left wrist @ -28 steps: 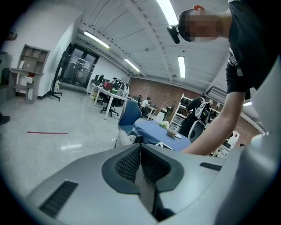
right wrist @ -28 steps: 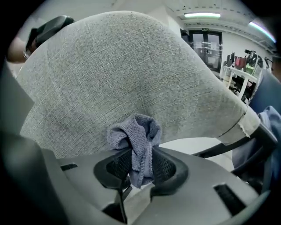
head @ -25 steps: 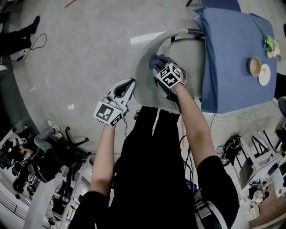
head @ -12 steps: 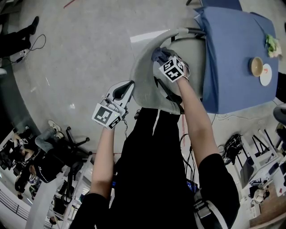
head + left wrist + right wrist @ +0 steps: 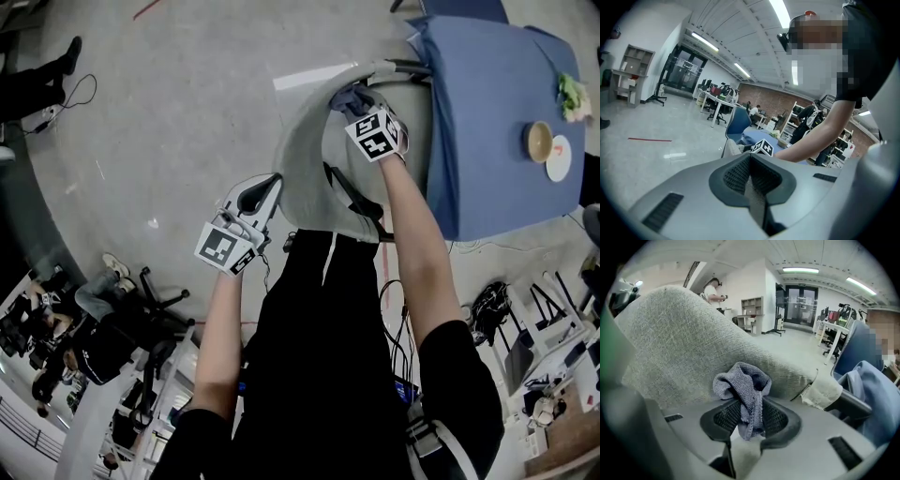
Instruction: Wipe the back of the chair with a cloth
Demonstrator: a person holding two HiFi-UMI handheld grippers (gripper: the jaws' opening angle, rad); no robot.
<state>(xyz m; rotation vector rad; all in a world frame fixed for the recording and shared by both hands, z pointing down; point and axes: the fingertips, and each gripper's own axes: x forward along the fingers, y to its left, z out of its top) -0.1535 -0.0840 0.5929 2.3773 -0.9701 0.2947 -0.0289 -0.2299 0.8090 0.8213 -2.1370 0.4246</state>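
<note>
The chair's grey fabric back [image 5: 300, 159] curves in front of me in the head view. My right gripper [image 5: 356, 106] is shut on a bunched grey-blue cloth [image 5: 345, 96], pressed against the back's inner face near its far end. In the right gripper view the cloth [image 5: 743, 383] sticks out of the right gripper [image 5: 750, 416] and touches the chair back [image 5: 679, 333]. My left gripper [image 5: 265, 185] hangs just off the back's near left edge. In its own view the left gripper [image 5: 750, 176] is shut with nothing seen in it.
A table under a blue cover [image 5: 497, 122] stands right of the chair, with a bowl [image 5: 537, 141], a plate [image 5: 559, 157] and something green [image 5: 568, 94] on it. Cables and bags lie at the lower right. Office chairs [image 5: 141, 291] and seated people crowd the lower left.
My right gripper has slid the cloth along the chair back, away from me toward its far end. The left gripper has stayed almost in place.
</note>
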